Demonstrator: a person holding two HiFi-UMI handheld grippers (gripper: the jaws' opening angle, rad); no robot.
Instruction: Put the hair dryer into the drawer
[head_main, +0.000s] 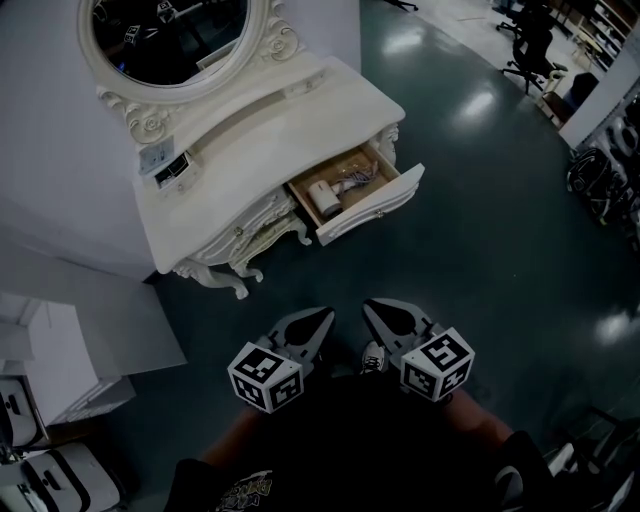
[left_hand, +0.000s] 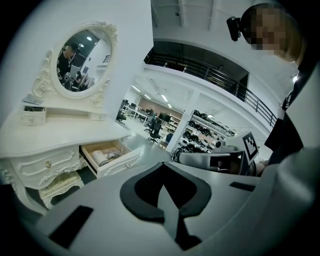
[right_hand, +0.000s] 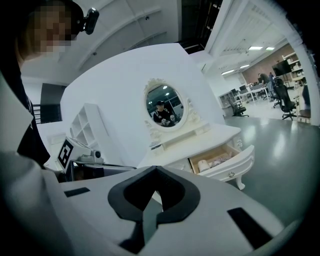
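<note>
The hair dryer (head_main: 322, 196) already lies in the open drawer (head_main: 372, 212), toward its 9 o'clock end. The left gripper (head_main: 322, 318) and right gripper (head_main: 372, 310) hang at 6 o'clock, well apart from it. Their fingers are clenched on nothing, likely because the placing is done.

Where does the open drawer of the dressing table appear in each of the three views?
Head view: the drawer lies just right of centre, in the upper half.
Left gripper view: the drawer lies left of centre, a little below mid-height.
Right gripper view: the drawer lies right of centre, below mid-height.
Shared landmark: the oval mirror shows in all three views, above and to the left of the drawer.
</note>
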